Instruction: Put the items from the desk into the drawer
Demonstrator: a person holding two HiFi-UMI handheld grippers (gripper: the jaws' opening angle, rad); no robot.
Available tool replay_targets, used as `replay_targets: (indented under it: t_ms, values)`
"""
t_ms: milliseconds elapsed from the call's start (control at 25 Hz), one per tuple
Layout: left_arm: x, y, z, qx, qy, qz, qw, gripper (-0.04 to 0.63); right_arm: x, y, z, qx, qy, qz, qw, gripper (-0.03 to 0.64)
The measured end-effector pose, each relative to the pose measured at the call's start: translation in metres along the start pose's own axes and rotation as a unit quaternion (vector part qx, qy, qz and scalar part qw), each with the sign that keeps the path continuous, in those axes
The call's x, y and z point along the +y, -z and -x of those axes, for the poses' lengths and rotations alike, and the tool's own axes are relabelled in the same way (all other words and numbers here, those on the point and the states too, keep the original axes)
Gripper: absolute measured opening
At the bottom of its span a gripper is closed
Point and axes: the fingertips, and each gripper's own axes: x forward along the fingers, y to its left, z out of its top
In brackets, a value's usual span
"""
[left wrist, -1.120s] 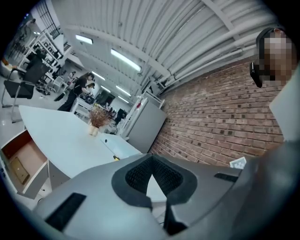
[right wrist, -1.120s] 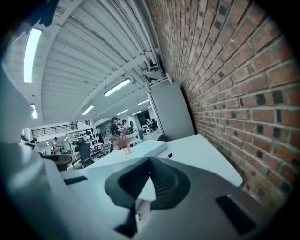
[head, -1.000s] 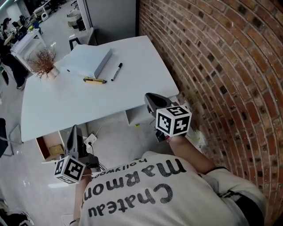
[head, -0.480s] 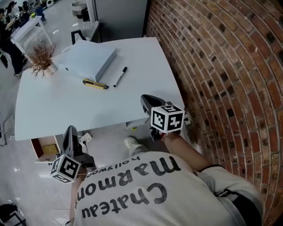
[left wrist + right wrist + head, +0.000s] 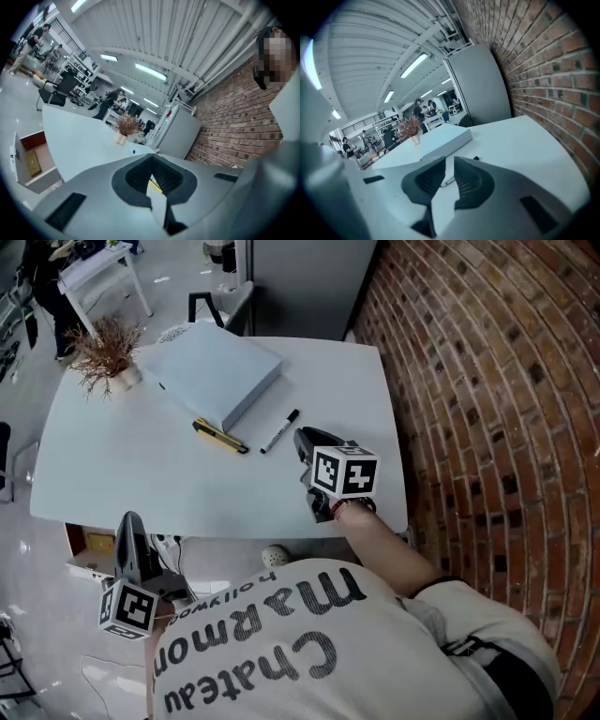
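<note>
Black marker (image 5: 280,431) beside what seems a yellow cutter (image 5: 221,436).

The shirt (image 5: 281,652) is showing black print, upside down in the head view: "Chateau Marmon", running off at the left, with smaller "hollywoo" just beyond it.

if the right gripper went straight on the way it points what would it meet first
Most likely the marker lying on the desk, seen just ahead between the right gripper's slightly parted jaws; depth is unclear.
</note>
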Motion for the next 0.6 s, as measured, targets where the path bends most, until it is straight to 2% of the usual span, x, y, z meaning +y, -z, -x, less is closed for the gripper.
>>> replay_targets:
  t_ms: [120,320,520,600]
  values:
    - [0.016,0.007,0.008,-0.002,-0.047,0.010,0.9988,0.002,-0.013,0.007,-0.037,0.030,0.012,-0.008,0.999,0.088]
    - [0.032,0.014,0.017,-0.005,-0.092,0.020,0.9956,0.002,-0.030,0.027,-0.082,0.080,0.042,-0.045,0.995,0.190]
    - [0.042,0.009,0.018,-0.023,-0.111,0.044,0.9926,0.002,-0.034,0.039,-0.110,0.100,0.097,-0.026,0.990,0.325]
    - [0.043,0.007,0.017,-0.024,-0.118,0.039,0.9919,0.002,-0.038,0.042,-0.116,0.108,0.124,-0.007,0.986,0.365]
